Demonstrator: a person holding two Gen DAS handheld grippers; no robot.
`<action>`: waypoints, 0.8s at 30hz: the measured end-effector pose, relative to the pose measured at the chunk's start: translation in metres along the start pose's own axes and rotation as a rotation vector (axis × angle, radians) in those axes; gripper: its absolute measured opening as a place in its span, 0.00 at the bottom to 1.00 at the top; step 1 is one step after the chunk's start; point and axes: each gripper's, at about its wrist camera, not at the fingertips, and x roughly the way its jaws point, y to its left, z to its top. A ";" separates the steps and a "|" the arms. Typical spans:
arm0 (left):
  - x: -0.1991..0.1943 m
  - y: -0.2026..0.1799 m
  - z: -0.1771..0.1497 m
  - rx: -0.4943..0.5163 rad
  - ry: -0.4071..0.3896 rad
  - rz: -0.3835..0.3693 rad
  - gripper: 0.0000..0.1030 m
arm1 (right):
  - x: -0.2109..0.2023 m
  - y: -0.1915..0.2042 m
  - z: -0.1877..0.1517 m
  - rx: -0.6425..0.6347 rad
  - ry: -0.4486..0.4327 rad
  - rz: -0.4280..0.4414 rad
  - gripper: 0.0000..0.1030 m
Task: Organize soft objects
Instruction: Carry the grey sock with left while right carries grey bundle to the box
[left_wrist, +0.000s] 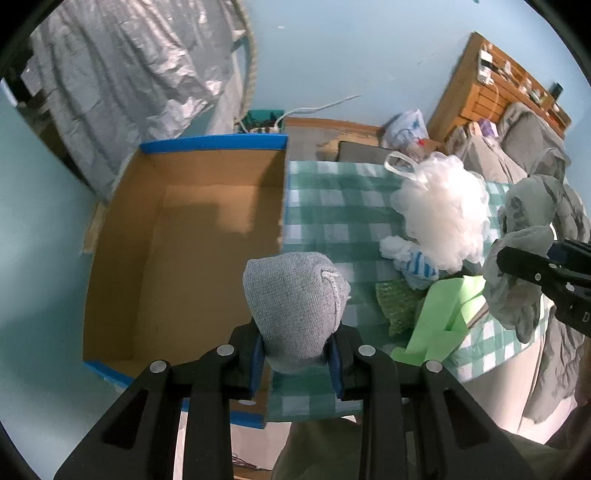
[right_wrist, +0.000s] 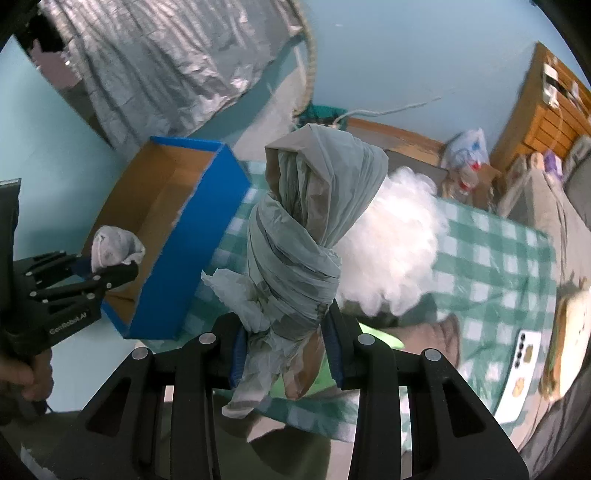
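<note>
2 claws hover above the checkered table, the left claw (left_wrist: 297, 356) pinching a grey sock (left_wrist: 295, 302) beside the cardboard box (left_wrist: 177, 236), the right claw (right_wrist: 284, 354) pinching a knotted plastic bag (right_wrist: 299, 236).

Both wrist views look steeply down, close over the checked cloth (left_wrist: 325, 206), sharing the cardboard box (right_wrist: 207, 236).

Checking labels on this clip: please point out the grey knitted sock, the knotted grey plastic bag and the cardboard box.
grey knitted sock (left_wrist: 295, 306), left wrist view, middle of its knit body.
knotted grey plastic bag (right_wrist: 295, 254), right wrist view, its wound middle.
cardboard box (left_wrist: 192, 236), left wrist view, bare inner floor.
</note>
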 end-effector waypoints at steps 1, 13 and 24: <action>-0.001 0.003 -0.001 -0.009 -0.001 0.004 0.28 | 0.001 0.003 0.002 -0.009 0.001 0.006 0.34; -0.006 0.044 -0.008 -0.128 -0.011 0.038 0.28 | 0.022 0.050 0.032 -0.125 0.026 0.073 0.34; -0.005 0.084 -0.009 -0.225 -0.016 0.068 0.28 | 0.045 0.096 0.060 -0.218 0.052 0.128 0.34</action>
